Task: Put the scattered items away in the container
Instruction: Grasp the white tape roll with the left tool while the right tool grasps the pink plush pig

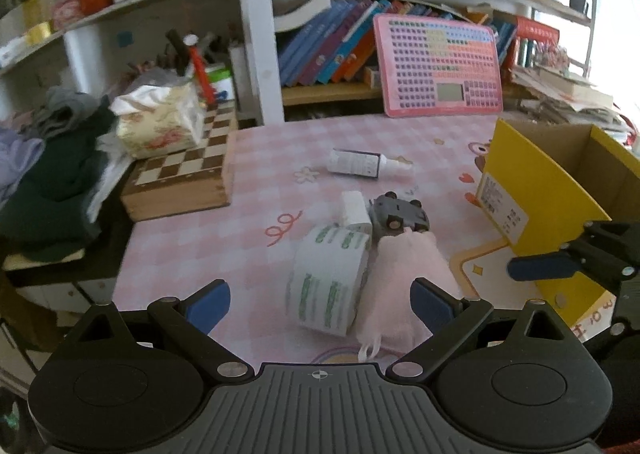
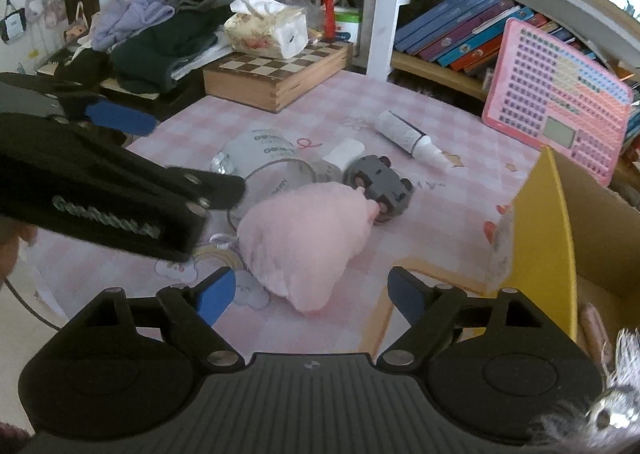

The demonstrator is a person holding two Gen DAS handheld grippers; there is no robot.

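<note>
While both grippers, left gripper (image 1: 320, 308) and right gripper (image 2: 311, 296), hovered with fingers released and empty, a pink pouch (image 2: 296, 242), white packet (image 1: 328, 278), grey toy car (image 1: 400, 211) and dropper bottle (image 1: 366, 163) lay clustered mid-counter (image 1: 208, 238), near the yellow box (image 1: 540, 205) meant to receive them.

We see a white shelving unit (image 1: 254, 25) rising behind a table covered in a pink checked cloth (image 1: 192, 246). Leaning books (image 1: 332, 45) fill its lower shelf, and a wooden chessboard box (image 2: 276, 73) sits beside piled clothes (image 2: 160, 33). Bright daylight washes in from the right edge of the left wrist view.
</note>
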